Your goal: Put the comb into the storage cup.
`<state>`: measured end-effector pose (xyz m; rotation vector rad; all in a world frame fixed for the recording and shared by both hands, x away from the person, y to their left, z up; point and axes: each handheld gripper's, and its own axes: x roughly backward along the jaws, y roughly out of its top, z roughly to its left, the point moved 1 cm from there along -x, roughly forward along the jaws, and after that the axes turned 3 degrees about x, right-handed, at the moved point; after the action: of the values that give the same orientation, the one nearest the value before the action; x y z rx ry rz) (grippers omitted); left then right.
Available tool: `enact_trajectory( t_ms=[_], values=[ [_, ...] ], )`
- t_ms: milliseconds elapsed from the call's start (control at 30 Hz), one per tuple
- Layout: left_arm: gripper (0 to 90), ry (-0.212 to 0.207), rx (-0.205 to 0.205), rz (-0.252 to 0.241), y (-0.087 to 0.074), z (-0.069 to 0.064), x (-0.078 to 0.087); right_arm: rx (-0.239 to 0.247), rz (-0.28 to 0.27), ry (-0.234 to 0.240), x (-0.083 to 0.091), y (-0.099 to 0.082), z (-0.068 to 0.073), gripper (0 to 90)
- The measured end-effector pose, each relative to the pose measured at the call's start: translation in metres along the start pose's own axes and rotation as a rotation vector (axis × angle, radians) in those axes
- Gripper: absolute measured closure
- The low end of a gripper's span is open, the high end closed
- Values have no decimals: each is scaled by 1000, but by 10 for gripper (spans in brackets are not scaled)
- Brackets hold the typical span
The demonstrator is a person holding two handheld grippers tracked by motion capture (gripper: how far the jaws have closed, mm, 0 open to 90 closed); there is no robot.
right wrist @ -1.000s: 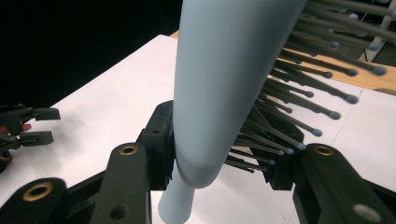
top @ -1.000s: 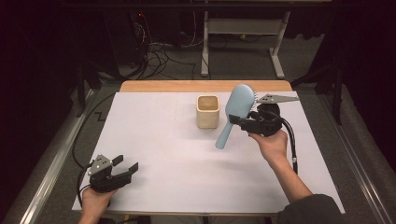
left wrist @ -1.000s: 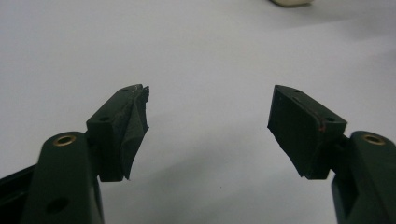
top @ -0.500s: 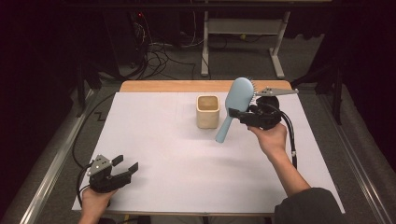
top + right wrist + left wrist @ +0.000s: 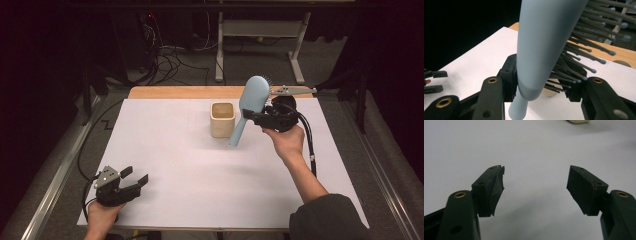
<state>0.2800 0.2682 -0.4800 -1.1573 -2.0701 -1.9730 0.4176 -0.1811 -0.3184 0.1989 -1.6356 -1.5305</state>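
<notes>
The left gripper [image 5: 131, 181] is idling at the near corner, well away from the cup [image 5: 222, 119], jaws apart and empty. The right gripper [image 5: 256, 117] is clamping the brush [image 5: 248, 104] and has carried it slightly closer to the cup, so it now hangs tilted just beside the cup, handle down, likely lining up for insertion.

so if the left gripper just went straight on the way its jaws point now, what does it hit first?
Probably nothing soon. The left gripper is open, and the white table sheet lies bare ahead of it. Far along, the beige cup stands roughly in that direction; whether the line really meets it is unclear.
</notes>
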Motion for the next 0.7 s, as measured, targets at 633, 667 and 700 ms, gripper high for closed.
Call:
enact_trajectory(
  t_ms=[633, 667, 700],
  values=[
    [301, -2, -1, 7, 0, 0, -1, 7, -14, -15, -9, 19, -1, 544],
    [301, -3, 0, 6, 0, 0, -1, 4, -15, -15, -10, 19, -1, 545],
    [301, -3, 1, 6, 0, 0, -1, 1, -13, -16, -10, 20, -1, 545]
  ],
)
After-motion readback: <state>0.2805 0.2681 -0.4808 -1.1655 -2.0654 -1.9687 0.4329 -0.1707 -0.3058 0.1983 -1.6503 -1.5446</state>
